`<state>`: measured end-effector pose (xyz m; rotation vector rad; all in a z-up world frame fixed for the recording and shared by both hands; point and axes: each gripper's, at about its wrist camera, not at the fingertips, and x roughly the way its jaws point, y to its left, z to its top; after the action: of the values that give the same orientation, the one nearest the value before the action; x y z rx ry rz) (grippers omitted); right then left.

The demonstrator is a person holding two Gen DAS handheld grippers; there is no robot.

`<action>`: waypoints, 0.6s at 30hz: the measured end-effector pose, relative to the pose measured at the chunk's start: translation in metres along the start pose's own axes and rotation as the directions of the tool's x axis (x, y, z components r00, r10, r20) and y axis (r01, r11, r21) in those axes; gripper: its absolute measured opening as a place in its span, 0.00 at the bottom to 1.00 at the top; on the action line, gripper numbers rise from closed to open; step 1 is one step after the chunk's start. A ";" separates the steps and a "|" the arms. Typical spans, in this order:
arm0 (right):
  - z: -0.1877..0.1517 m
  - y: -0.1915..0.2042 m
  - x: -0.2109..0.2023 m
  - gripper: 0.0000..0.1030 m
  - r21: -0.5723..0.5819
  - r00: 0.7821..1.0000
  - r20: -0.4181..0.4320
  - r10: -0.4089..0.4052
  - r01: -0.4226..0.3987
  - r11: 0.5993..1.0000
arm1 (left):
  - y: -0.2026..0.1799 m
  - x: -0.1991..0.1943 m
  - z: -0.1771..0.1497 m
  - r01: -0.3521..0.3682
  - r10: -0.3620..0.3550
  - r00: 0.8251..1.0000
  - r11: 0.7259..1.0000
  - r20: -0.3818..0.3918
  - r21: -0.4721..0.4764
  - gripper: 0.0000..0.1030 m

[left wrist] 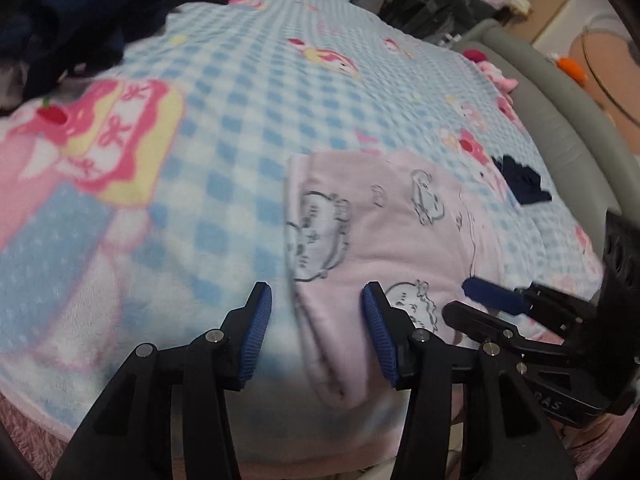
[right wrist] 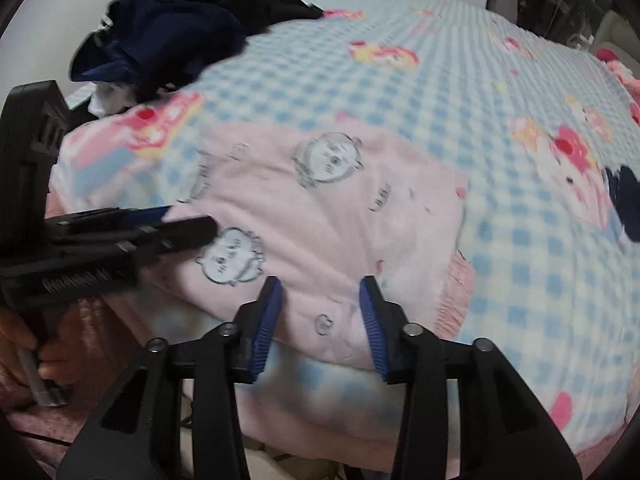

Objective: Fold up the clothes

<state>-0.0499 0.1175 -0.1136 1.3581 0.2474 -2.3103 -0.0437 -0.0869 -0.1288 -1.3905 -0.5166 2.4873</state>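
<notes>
- The pink garment [right wrist: 320,208], printed with little grey cartoon faces, lies folded into a rough rectangle at the near edge of the bed, on my blue-and-white checked blanket [left wrist: 248,92].
- My left tongs [left wrist: 316,336] stand about half open over the garment's near left corner; the folded edge sits between the blue pads [left wrist: 256,336], and I can't see either pad pressing on it.
- My right tongs [right wrist: 320,320] are parted less widely over the garment's near edge, cloth between the pads [right wrist: 370,328] but no clear pinch that I can make out.
- Each tool shows in the other's camera: the right one [left wrist: 496,304] comes in from the right, the left one [right wrist: 152,228] from the left, both low over the pink cloth.
- A small dark blue piece [left wrist: 520,184] lies on the blanket to the right of the garment, well apart.
- A heap of dark clothes [right wrist: 168,36] sits at the far left of the bed.
- The blanket carries pink cartoon patches, one large near the left side.
</notes>
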 end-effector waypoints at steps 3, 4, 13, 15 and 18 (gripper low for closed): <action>-0.003 -0.021 -0.012 0.21 0.093 0.999 0.022 0.028 -0.030 0.995 | 0.010 -0.004 0.002 0.004 -0.003 1.000 0.999 0.020 -0.042 0.49; -0.003 -0.029 -0.016 0.18 0.126 0.999 0.031 0.041 -0.045 0.991 | 0.014 -0.004 0.002 0.022 -0.020 1.000 0.998 0.023 -0.064 0.49; 0.012 -0.056 -0.020 0.72 0.216 0.991 0.066 0.118 -0.130 0.968 | 0.023 0.009 0.004 0.223 -0.227 0.974 0.962 -0.002 -0.159 0.49; 0.011 -0.061 -0.001 0.73 0.249 0.989 0.025 0.144 -0.145 0.957 | 0.028 0.013 0.005 0.239 -0.244 0.970 0.954 -0.006 -0.181 0.49; 0.006 -0.069 0.021 0.74 0.303 0.982 -0.007 0.188 -0.177 0.937 | 0.031 0.018 0.005 0.229 -0.236 0.972 0.955 -0.018 -0.189 0.49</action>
<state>-0.0951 0.1705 -0.1332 1.4967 -0.2230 -2.2317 -0.0582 -0.1094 -0.1529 -1.3532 -0.8700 2.2657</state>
